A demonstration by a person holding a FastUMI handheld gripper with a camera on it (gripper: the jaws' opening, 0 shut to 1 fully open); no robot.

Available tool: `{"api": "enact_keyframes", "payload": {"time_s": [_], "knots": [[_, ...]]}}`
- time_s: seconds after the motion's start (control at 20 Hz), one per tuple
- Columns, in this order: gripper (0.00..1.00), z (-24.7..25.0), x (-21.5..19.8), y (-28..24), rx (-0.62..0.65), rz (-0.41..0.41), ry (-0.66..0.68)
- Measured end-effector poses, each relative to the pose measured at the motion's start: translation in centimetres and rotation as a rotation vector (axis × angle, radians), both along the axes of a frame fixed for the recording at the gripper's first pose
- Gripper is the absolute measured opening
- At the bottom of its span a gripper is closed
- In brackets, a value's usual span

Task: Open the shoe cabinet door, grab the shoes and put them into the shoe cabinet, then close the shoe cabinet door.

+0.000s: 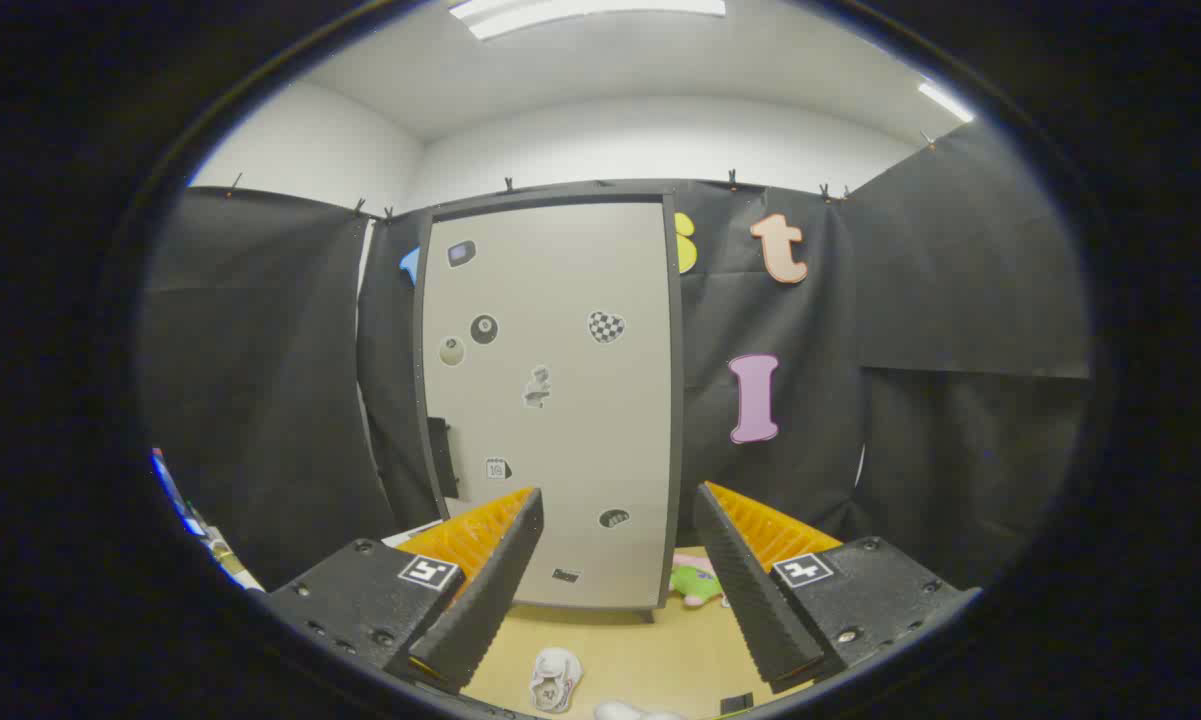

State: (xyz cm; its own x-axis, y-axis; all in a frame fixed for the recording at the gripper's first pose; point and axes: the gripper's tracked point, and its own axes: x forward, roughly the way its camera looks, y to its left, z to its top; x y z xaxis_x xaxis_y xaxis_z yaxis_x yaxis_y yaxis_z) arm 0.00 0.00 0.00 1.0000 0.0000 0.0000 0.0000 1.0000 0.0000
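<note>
We see the gripper (615,520) held up off the floor (650,655), fingers spread wide w/ nothing between them. Both fingers (490,580) point fwd toward the cabinet (550,400), well short of it, no contact.

Cabinet stands upright straight ahead, beyond the fingers, on the tan floor against the black cloth wall (260,400). Its door (560,300) is light grey w/ a dark frame, looks closed from here; we can't tell for sure at the left edge, where a dark strip shows. Door carries several small stickers (606,326): a checkered heart, two round ball ones, a few others too small to ID.

Shoes: one white shoe (555,680) lies on the floor below, between the fingers, in front of the cabinet and apart from its base. A 2nd white item (625,712), prob. the other shoe, is just beside it to the right, mostly cut off, so not sure.

A green-and-pink plush toy (698,582) sits on the floor by the cabinet's lower right corner, partly hidden behind the right finger.

Above the cloth we see white walls and ceiling lights (590,12).
</note>
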Motion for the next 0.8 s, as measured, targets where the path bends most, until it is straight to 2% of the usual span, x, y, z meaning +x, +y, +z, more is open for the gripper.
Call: {"api": "enact_keyframes", "payload": {"time_s": [0.6, 0.8], "knots": [[0.99, -0.3, 1.0, -0.3, 0.01, -0.008, 0.008], [0.99, -0.9, 3.1, 1.1, 0.003, 0.008, 0.014]]}}
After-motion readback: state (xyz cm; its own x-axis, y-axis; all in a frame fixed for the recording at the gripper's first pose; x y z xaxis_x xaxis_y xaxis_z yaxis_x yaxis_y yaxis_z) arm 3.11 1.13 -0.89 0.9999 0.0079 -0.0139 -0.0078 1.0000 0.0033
